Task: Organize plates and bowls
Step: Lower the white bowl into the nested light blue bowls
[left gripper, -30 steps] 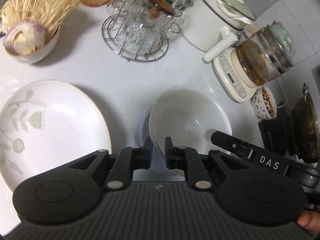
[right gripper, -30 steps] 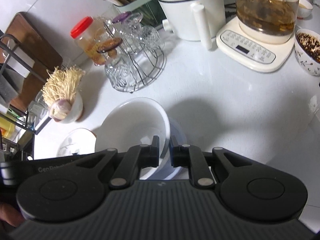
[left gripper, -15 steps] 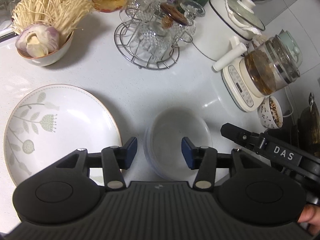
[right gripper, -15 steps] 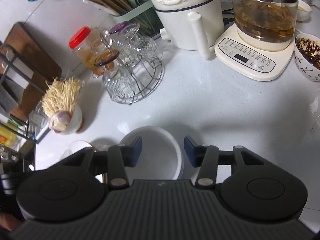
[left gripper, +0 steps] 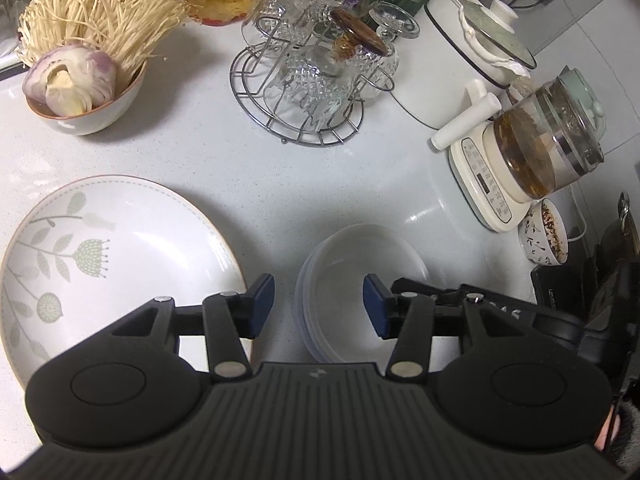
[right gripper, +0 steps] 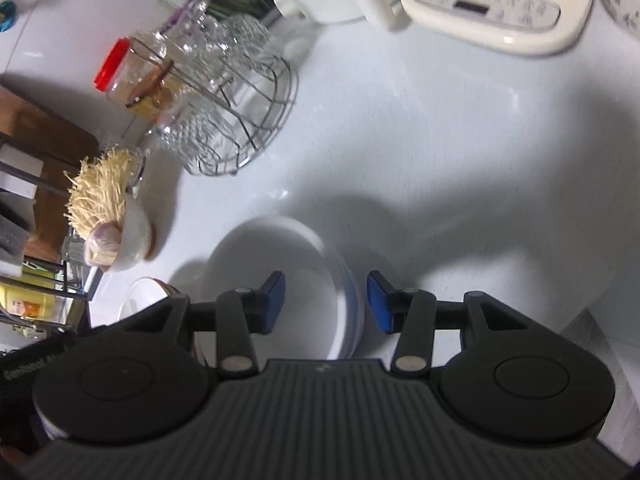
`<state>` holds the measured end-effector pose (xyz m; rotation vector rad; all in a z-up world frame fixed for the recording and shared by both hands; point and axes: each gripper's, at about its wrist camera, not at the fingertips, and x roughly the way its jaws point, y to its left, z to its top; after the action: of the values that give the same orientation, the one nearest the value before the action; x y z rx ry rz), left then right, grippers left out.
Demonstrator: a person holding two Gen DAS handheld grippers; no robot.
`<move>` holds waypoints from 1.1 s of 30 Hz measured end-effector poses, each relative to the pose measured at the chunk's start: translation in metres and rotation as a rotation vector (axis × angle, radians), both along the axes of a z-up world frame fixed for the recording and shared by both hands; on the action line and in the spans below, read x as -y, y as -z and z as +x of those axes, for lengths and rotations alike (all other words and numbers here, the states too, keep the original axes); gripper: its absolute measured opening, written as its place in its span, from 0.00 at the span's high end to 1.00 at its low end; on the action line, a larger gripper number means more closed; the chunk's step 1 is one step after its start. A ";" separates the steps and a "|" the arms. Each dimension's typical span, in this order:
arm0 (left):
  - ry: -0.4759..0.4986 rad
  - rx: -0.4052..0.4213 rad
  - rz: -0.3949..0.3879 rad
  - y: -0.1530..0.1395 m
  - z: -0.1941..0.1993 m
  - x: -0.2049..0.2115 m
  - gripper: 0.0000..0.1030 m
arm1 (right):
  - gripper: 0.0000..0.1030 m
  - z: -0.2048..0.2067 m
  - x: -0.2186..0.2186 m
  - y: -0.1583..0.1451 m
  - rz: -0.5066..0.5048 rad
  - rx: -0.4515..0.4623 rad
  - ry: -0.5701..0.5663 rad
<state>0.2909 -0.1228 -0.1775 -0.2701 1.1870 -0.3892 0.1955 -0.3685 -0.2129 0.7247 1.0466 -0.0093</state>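
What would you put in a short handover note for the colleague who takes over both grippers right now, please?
Left gripper: open, holding nothing; its jaws have just opened, above the near rim of the stacked bowls.
Right gripper: open and empty too; its jaws opened, then closed a little, and they straddle the stack's rim without pressing on it.
Done: the white bowl sits nested in the stack on the counter.
Left: the flowered plate lies alone on the counter beside the stack, and the bowl of mushrooms stands behind it.
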 end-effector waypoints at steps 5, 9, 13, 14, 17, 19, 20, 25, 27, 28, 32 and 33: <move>0.011 -0.004 0.011 0.001 -0.003 0.005 0.47 | 0.66 0.000 0.002 0.011 0.031 -0.027 0.013; 0.027 -0.020 0.015 0.006 -0.004 0.011 0.47 | 0.78 0.000 0.004 0.016 0.044 -0.040 0.028; 0.038 -0.030 0.019 0.009 -0.005 0.014 0.47 | 0.83 -0.002 0.007 0.016 0.045 -0.043 0.034; 0.039 -0.034 0.020 0.010 -0.005 0.015 0.47 | 0.83 -0.003 0.007 0.016 0.037 -0.041 0.034; 0.051 -0.043 0.019 0.011 -0.003 0.020 0.47 | 0.83 -0.006 0.010 0.014 0.026 -0.036 0.037; 0.062 -0.042 0.018 0.012 -0.001 0.026 0.47 | 0.83 -0.008 0.014 0.014 0.020 -0.036 0.042; 0.069 -0.042 0.017 0.012 0.000 0.029 0.47 | 0.83 -0.009 0.016 0.013 0.016 -0.035 0.046; 0.105 -0.058 0.012 0.015 0.007 0.050 0.47 | 0.83 -0.016 0.031 0.012 0.003 -0.030 0.082; 0.117 -0.079 0.013 0.019 0.010 0.060 0.47 | 0.83 -0.019 0.038 0.011 -0.003 -0.029 0.099; 0.123 -0.083 0.014 0.021 0.012 0.065 0.47 | 0.83 -0.021 0.042 0.010 -0.004 -0.028 0.108; 0.137 -0.101 0.016 0.030 0.018 0.083 0.47 | 0.83 -0.027 0.054 0.008 -0.010 -0.028 0.132; 0.139 -0.105 0.017 0.032 0.019 0.086 0.47 | 0.83 -0.029 0.056 0.008 -0.010 -0.029 0.138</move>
<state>0.3097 -0.2090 -0.2099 -0.1960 1.3154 -0.4909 0.1668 -0.4245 -0.2212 0.7883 1.0220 -0.1439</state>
